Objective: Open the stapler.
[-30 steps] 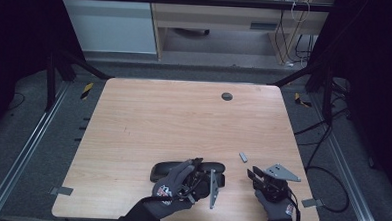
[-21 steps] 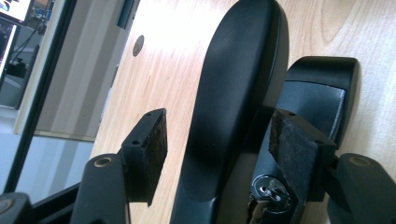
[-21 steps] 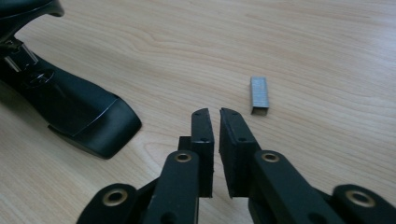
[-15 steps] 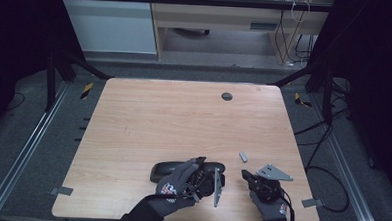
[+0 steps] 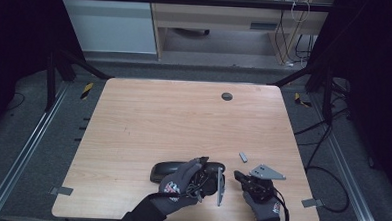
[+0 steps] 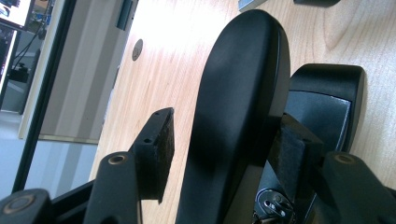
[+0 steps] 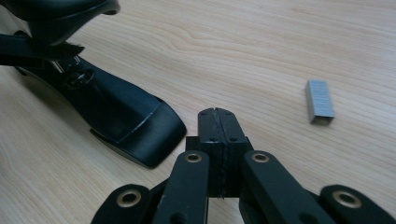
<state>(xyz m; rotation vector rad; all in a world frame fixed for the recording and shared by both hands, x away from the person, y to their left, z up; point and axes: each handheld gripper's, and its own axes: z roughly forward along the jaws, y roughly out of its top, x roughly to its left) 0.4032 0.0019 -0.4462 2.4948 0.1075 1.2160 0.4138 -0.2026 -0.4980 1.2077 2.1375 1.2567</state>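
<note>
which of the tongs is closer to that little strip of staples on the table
Right. The right tongs sit just short of the staple strip, jaws shut, nothing between them. The left tongs are farther off, jaws around the black stapler's raised top.

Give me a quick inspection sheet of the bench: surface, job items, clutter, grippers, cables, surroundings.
Surface: wooden table, round dark grommet near the far edge.
Job's things: black stapler opened up at the near edge; strip of staples loose on the wood, apart from it.
Clutter: nothing seen.
Grippers: left gripper open, its fingers on either side of the stapler's raised top arm; right gripper shut, empty, short of the strip.
Cables: several on the floor right of the table.
Surroundings: dark frame, cabinet behind.
</note>
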